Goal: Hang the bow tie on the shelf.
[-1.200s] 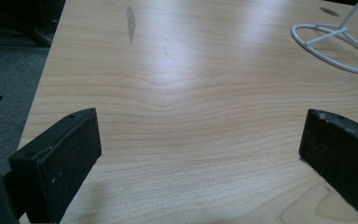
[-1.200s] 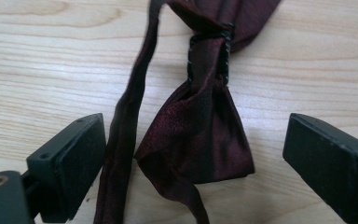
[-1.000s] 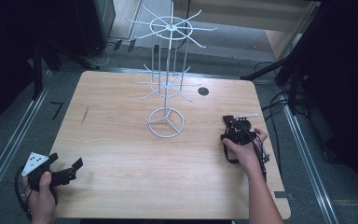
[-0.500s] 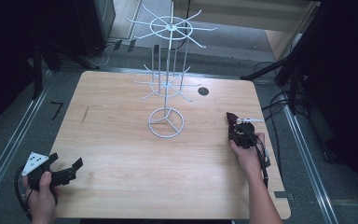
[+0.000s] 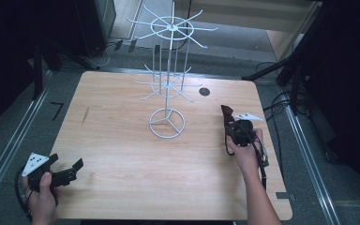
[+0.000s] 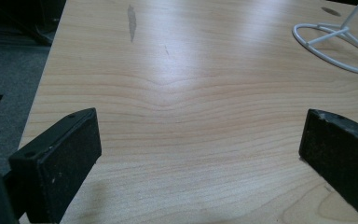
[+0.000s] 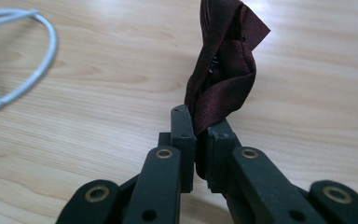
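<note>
right gripper view, right hand-held gripper (image 7: 196,140) pinching dark red satin cloth (image 7: 223,79) (crumpled)

The table (image 5: 122,140) is pale wood grain, smooth with a soft sheen where the light hits it, and the rack (image 5: 168,84) looks like thin white coated wire. The dark red cloth (image 7: 223,70) has a satiny, slightly glossy weave. The right gripper (image 7: 196,140) looks like matt black plastic with brassy rivets, and the left gripper (image 6: 200,154) has rough, grainy black pads.
</note>
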